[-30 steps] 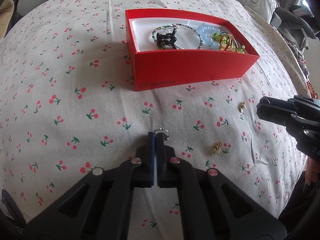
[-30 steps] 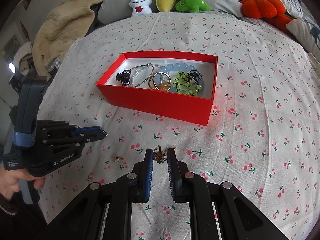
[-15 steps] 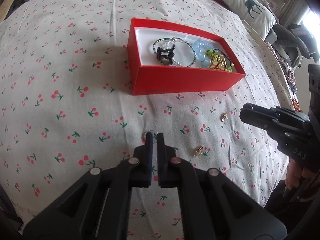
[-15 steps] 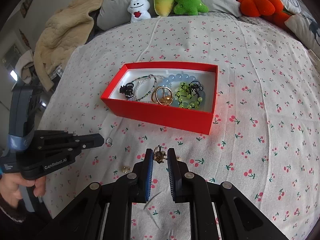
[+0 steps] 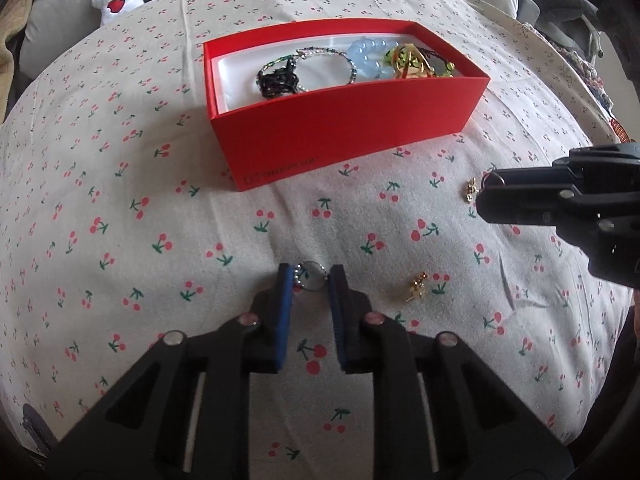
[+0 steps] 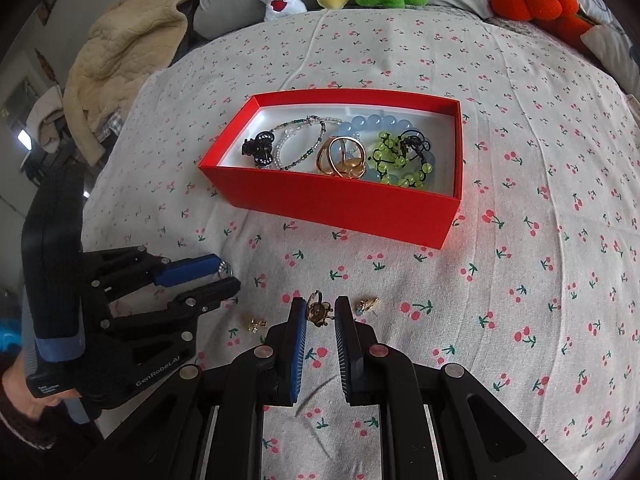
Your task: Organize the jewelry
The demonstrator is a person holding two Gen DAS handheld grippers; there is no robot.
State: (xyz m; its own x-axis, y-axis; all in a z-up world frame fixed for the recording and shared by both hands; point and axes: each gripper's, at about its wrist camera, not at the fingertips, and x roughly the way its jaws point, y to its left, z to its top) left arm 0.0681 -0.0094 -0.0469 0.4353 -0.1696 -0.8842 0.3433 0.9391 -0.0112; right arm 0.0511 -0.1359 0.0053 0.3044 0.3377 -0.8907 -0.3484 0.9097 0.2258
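Left claw [image 5: 310, 280] jaws opening around silver ring [image 5: 309, 275] on bedsheet [image 5: 120, 220].

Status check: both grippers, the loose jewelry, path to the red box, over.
Left gripper opening, silver ring between its pads. Right gripper shut on gold ring. Small gold pieces loose on sheet. Red box ahead, path clear.

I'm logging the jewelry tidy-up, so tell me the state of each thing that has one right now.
Red box: open, no lid, jewelry inside.
Left tongs: opening, silver ring between the pads.
Right tongs: closed on gold ring.
Three gold pieces: loose on the sheet, outside the box.
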